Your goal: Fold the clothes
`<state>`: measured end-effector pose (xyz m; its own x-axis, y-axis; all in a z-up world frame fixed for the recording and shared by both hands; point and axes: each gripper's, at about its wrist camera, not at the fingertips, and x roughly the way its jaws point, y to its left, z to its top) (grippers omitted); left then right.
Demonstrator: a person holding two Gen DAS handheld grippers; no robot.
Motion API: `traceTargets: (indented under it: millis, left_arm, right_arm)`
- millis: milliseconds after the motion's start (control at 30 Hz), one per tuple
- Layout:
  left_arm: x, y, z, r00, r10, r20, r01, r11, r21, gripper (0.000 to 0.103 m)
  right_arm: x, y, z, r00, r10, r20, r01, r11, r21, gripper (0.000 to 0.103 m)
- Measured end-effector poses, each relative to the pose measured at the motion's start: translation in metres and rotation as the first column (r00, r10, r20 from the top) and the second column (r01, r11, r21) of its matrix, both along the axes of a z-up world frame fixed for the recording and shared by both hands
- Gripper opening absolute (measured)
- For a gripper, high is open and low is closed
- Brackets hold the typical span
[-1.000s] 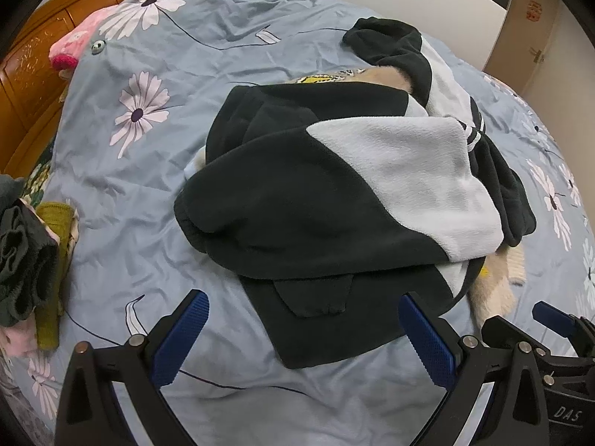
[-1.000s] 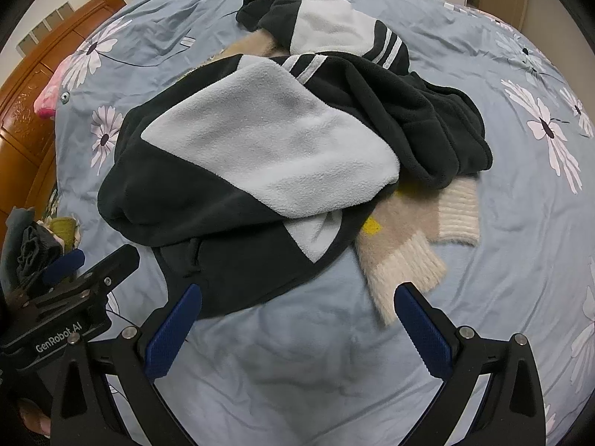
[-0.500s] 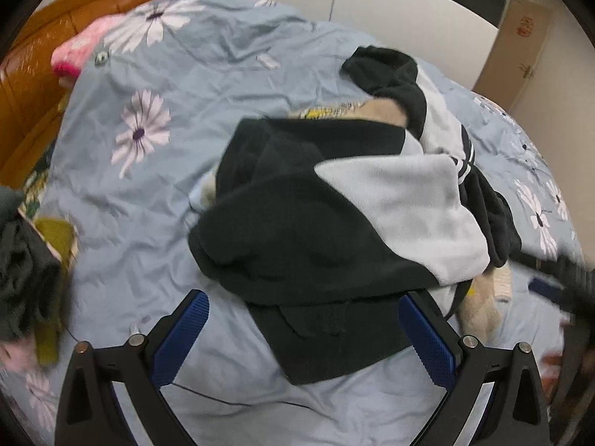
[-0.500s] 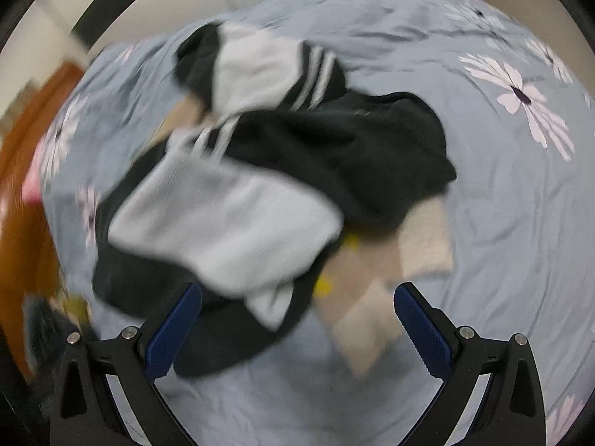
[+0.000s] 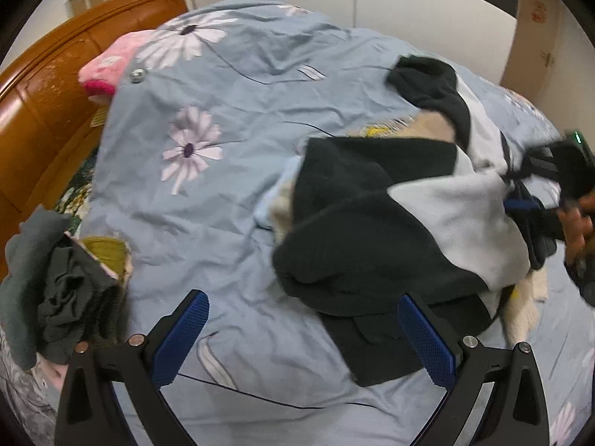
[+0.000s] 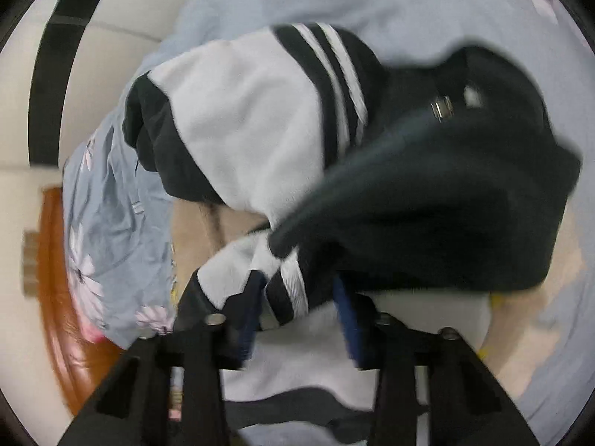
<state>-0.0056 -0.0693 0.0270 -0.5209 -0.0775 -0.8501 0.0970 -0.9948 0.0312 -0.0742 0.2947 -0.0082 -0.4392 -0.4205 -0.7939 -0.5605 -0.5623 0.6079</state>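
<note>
A black and white fleece jacket point(image 5: 372, 223) lies crumpled on the blue flowered bedsheet point(image 5: 223, 204), over a beige sweater point(image 5: 528, 297). My left gripper point(image 5: 305, 338) hangs open above the sheet at the jacket's near hem, with nothing between its blue pads. At the right edge of the left wrist view, a hand point(image 5: 576, 223) holds my right gripper point(image 5: 531, 200) against the jacket's far side. In the right wrist view the right gripper point(image 6: 299, 308) is rolled sideways, and its jaws are closing on a striped fold of the jacket point(image 6: 260, 119), which fills the gap between them.
A wooden headboard point(image 5: 48, 104) runs along the left, with a pink plush item point(image 5: 111, 63) beside it. A heap of dark grey clothes point(image 5: 55, 297) lies at the bed's left edge. White wardrobe doors point(image 5: 409, 7) stand behind the bed.
The right gripper swung across, rolled sideways and narrowed from wide open onto the jacket's striped fold. The left gripper drew back and up, still open. The jacket's right side has been lifted.
</note>
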Motion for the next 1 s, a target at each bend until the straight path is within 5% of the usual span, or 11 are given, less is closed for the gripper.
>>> traceTargets:
  millis: [33, 267, 467, 733, 900, 1000]
  left_arm:
    - [0.001, -0.004, 0.001, 1.000, 0.013, -0.002, -0.013, 1.000, -0.005, 0.103]
    - [0.010, -0.018, 0.016, 1.000, 0.028, -0.007, -0.028, 0.998, 0.060, 0.103]
    - [-0.004, 0.007, 0.040, 0.995, -0.092, -0.028, 0.094, 0.988, 0.124, 0.103]
    - [-0.094, 0.073, 0.053, 0.972, -0.234, -0.033, 0.233, 0.924, 0.304, 0.103]
    - [-0.167, 0.136, 0.027, 0.953, -0.302, 0.010, 0.271, 0.869, 0.413, 0.102]
    - [-0.204, 0.176, -0.002, 0.936, -0.349, 0.052, 0.297, 0.858, 0.419, 0.101]
  right_arm:
    - [0.007, -0.001, 0.004, 1.000, 0.013, -0.008, -0.013, 1.000, 0.015, 0.006]
    - [0.078, 0.006, 0.040, 0.995, 0.086, -0.047, -0.081, 0.992, 0.095, 0.006]
    - [0.179, 0.043, 0.058, 0.998, 0.060, -0.038, -0.052, 0.983, 0.174, 0.005]
    - [0.263, 0.122, 0.015, 0.973, -0.169, 0.160, 0.108, 0.937, 0.332, 0.005]
    - [0.281, 0.136, -0.007, 0.956, -0.222, 0.191, 0.168, 0.951, 0.260, 0.005]
    - [0.279, 0.134, -0.002, 0.965, -0.197, 0.176, 0.147, 0.954, 0.260, 0.005]
